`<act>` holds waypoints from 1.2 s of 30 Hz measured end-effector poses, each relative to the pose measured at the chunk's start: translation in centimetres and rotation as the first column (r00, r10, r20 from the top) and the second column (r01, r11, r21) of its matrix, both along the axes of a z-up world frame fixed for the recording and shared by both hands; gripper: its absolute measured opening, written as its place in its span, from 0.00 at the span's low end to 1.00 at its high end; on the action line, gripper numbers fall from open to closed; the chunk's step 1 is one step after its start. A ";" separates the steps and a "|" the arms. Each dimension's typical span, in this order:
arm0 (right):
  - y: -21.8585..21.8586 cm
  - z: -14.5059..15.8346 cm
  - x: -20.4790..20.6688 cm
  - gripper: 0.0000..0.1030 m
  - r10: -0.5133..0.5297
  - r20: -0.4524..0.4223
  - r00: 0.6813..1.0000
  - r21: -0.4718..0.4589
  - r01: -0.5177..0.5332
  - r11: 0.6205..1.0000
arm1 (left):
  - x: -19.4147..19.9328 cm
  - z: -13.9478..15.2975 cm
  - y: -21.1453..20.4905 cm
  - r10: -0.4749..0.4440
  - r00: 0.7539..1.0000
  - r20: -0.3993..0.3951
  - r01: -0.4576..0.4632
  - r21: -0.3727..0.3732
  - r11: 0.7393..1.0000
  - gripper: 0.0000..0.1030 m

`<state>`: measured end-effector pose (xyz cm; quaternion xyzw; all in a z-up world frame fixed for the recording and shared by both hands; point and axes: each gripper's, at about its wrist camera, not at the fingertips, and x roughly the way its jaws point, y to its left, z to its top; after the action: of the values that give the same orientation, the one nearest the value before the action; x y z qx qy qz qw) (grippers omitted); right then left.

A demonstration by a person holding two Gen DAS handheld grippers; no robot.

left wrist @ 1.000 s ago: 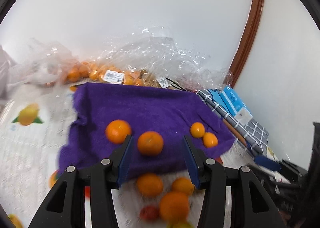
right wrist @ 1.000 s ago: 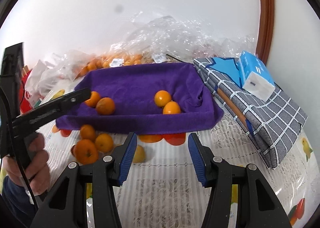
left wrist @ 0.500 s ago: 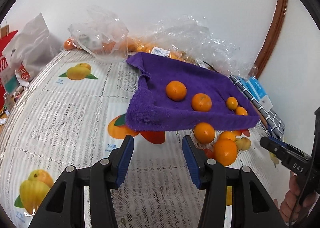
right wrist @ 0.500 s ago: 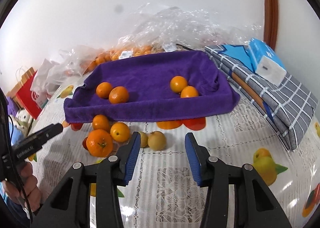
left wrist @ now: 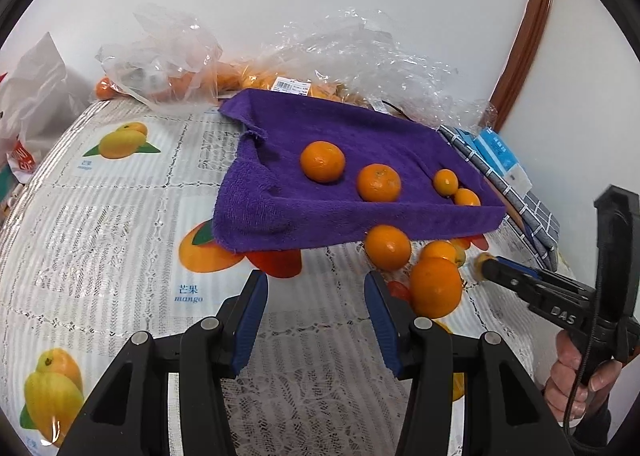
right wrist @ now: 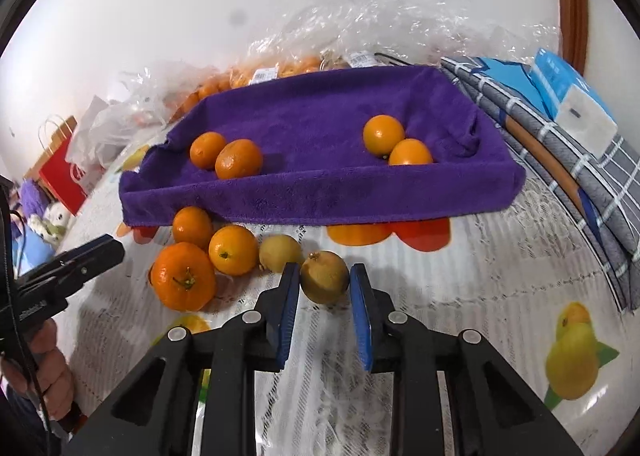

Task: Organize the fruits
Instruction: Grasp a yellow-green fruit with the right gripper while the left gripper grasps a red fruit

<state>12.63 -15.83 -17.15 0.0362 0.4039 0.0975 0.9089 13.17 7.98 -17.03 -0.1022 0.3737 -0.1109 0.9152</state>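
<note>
The right gripper (right wrist: 325, 288) has just been closing and now clamps a brownish-yellow fruit (right wrist: 324, 276) between its blue pads, the fruit resting on the tablecloth (right wrist: 500, 296) just near of the purple towel (right wrist: 320, 187). A second yellowish fruit (right wrist: 279, 254) sits just left of it, touching or nearly so; the view is too warped to be sure. Further left lies a cluster of three oranges (right wrist: 233, 250), the largest one (right wrist: 184, 276) nearest the camera.

On the towel are four more oranges in two pairs: one pair (right wrist: 226, 155) at the left, one pair (right wrist: 396, 143) at the right, the fruits in each pair touching.

The left gripper (left wrist: 316, 296) hangs open over bare tablecloth, nothing between its pads, near the towel's near edge. In its view the cluster of oranges lies to the right of its jaws, and the right gripper's tip shows beyond them with a hand (left wrist: 576, 380) on its handle.

Clear plastic bags (right wrist: 360, 15) with more oranges lie far behind the towel against the wall. A folded checked cloth (right wrist: 580, 159) with a blue pack (right wrist: 568, 95) on top lies right of the towel.
</note>
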 end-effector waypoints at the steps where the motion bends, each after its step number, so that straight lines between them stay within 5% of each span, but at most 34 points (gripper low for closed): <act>1: -0.4 0.2 -0.5 0.25 -0.007 0.008 1.000 -0.006 0.007 1.000 | 0.0 0.0 0.0 -0.001 1.000 -0.001 0.001 -0.002 1.000 0.47; 7: -0.9 -0.9 -1.6 0.27 0.030 -0.049 0.998 -0.054 -0.033 0.998 | -0.1 0.1 -0.5 -0.042 0.999 0.009 0.042 -0.004 0.999 0.47; 12: 0.4 -0.8 -1.8 0.26 0.038 -0.008 0.999 -0.119 -0.038 0.992 | -0.3 0.1 -1.4 -0.110 0.994 0.009 0.110 -0.010 0.994 0.47; 19: -2.5 0.2 -2.8 0.26 -0.052 0.060 0.997 -0.007 0.052 0.999 | -0.6 0.1 -1.9 -0.142 0.990 0.012 0.142 -0.008 0.990 0.47; 25: -3.5 0.5 -3.2 0.26 -0.074 0.083 0.994 0.051 0.069 0.996 | -0.6 -0.1 -4.8 -0.199 0.980 -0.025 0.201 0.126 0.971 0.47; 32: -3.4 0.4 -3.2 0.26 -0.042 0.079 0.996 0.071 0.037 0.997 | -0.2 -1.1 -8.3 -0.227 0.970 -0.084 0.242 0.330 0.912 0.47; 36: -3.4 0.4 -3.3 0.26 -0.038 0.081 0.996 0.081 0.032 0.996 | 0.2 -1.1 -9.0 -0.240 0.967 -0.081 0.253 0.348 0.903 0.46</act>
<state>9.37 -19.23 -16.75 0.0753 0.3611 0.0990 0.9242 13.36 -1.00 -18.09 0.1111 0.4139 -0.1545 0.8902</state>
